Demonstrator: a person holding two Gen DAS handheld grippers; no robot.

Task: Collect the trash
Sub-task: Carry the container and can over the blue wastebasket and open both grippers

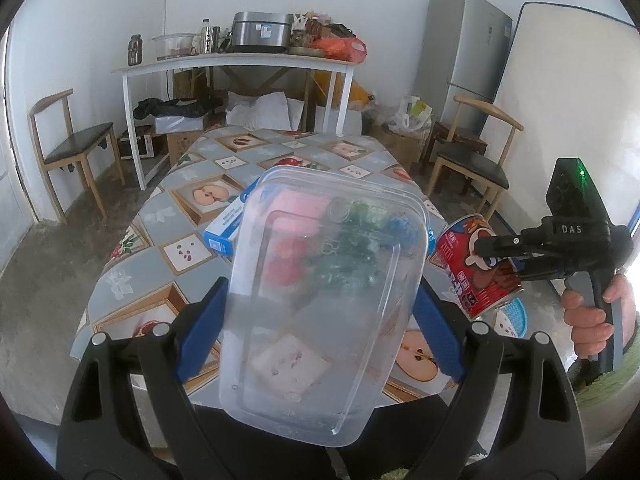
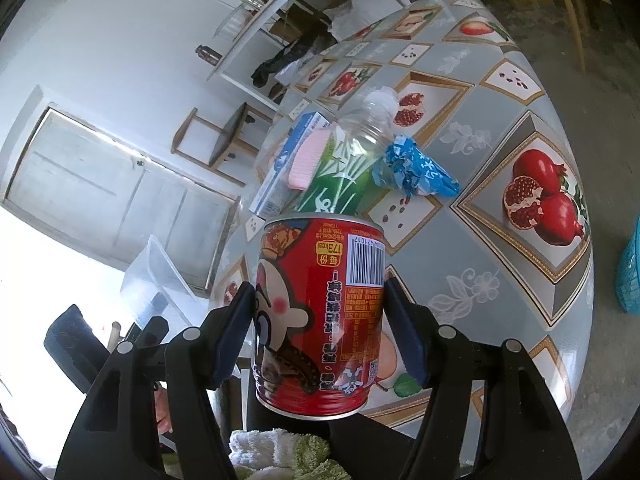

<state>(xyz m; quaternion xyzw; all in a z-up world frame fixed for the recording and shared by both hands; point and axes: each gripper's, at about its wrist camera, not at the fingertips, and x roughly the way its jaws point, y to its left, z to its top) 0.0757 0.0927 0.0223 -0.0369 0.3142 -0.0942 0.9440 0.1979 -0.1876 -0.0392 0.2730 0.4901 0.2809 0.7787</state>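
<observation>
The clear plastic container (image 1: 320,292) is the likeliest thing to slip. The left gripper (image 1: 318,332) pinches it across its smooth side walls, and the container sits tilted between the blue fingers (image 1: 204,332); thin, flexible plastic could bow under the squeeze and twist or drop out if the hand swings quickly. It is held above the near edge of the tabletop (image 1: 168,200), so a drop could send it to the floor rather than back onto the cloth.

The red can (image 2: 320,312) is a safer hold. The right gripper (image 2: 318,336) is clamped on it, one finger on each side of its round body at about mid-height, with the can's far end pointing away from the camera. Its curved, glossy wall could still roll between the pads if knocked. In the left view the can hangs close to the container's right edge, so the two could bump as the hands move together.

More trash remains on the tabletop beyond the can: a clear bottle with a green label (image 2: 352,160), a crumpled blue wrapper (image 2: 416,172), a pink comb (image 2: 310,160) and a blue and white box (image 2: 288,164), bunched together and touching. Both hands are full, so none of these can be taken until something is let go. A blue basket (image 2: 630,272) shows at the right edge of the right view, beside the tabletop; whether it is the bin I cannot tell.
</observation>
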